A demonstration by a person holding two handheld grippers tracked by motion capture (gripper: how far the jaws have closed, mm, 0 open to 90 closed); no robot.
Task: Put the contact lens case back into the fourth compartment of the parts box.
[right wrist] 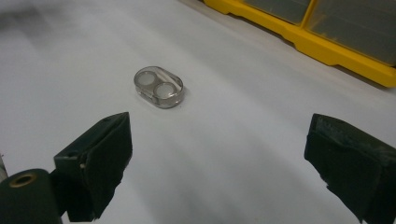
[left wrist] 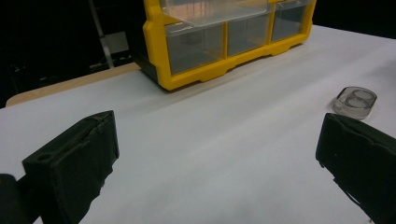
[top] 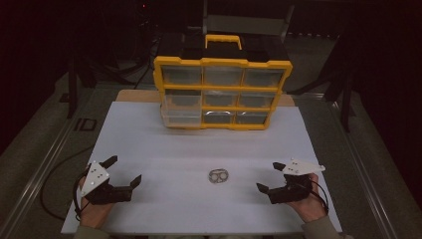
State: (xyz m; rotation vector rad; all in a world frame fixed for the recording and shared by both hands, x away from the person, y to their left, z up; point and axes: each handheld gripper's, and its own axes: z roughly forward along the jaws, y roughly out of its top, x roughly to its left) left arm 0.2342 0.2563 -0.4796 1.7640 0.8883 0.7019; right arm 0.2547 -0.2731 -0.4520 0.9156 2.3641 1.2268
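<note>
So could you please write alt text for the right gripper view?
A small clear oval piece with two round holes lies on a white table, ahead of the open right gripper, whose two black jaws stand wide apart. The yellow base of a drawer organiser crosses the top right corner.

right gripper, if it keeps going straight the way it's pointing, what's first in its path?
Probably the small clear oval piece: it lies ahead of the open right gripper, slightly left of the jaws' centreline, with bare white sheet between. It might slip just past it; depth is unclear.
</note>
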